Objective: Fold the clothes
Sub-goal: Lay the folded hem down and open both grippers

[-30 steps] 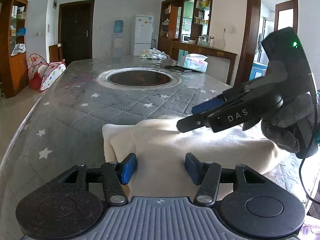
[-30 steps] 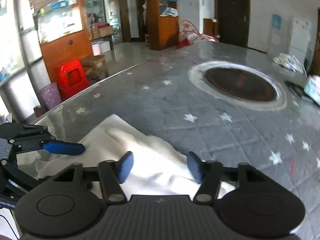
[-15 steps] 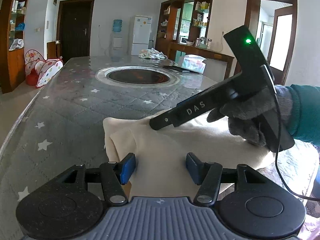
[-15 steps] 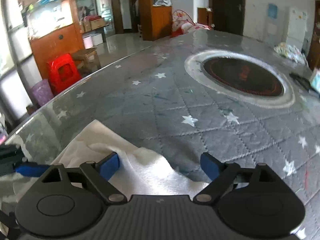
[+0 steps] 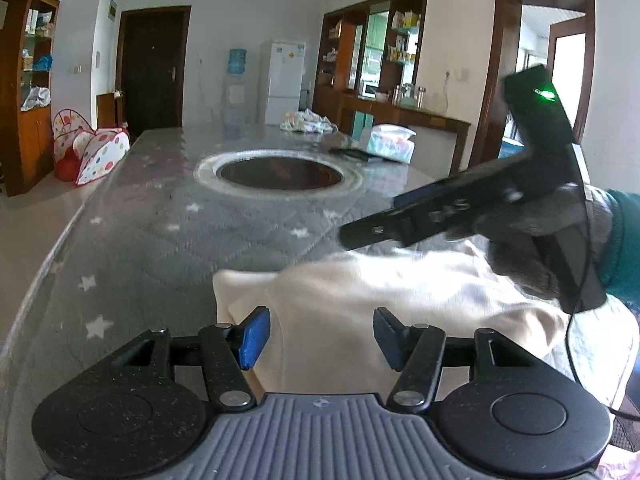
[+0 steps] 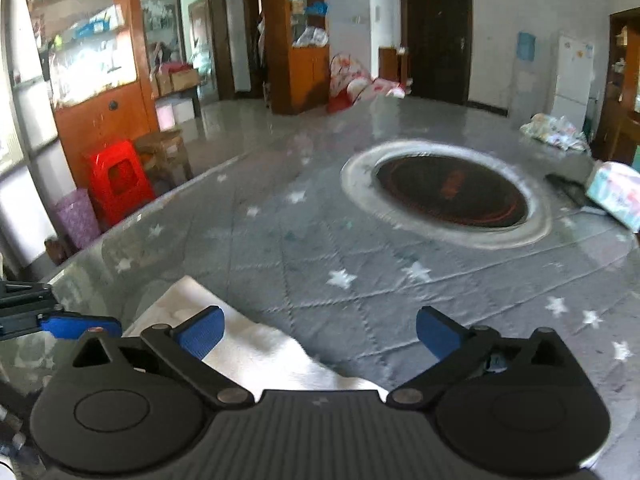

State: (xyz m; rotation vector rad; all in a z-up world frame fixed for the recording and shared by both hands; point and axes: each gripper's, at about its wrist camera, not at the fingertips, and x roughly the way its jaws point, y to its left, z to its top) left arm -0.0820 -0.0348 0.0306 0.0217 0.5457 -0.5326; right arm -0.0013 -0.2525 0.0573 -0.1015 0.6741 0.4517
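A folded cream cotton garment (image 5: 372, 312) lay at the near edge of a long table (image 5: 168, 240) covered in grey quilted cloth printed with white stars. The left claw (image 5: 322, 338), its blue-padded fingers (image 5: 253, 334) spread apart and grasping nothing, hovered just over the garment's near side. The right claw (image 6: 318, 334), held in a grey-gloved hand (image 5: 532, 244) with a teal sleeve (image 5: 624, 236), was released as well, jaws wide apart above the cloth's far corner and the table. A round dark inset ringed in silver (image 6: 448, 192) sat mid-table, well apart from the garment. A pastel tissue pack (image 5: 390, 142) and a crumpled printed cloth (image 5: 306, 120) rested at the far end.
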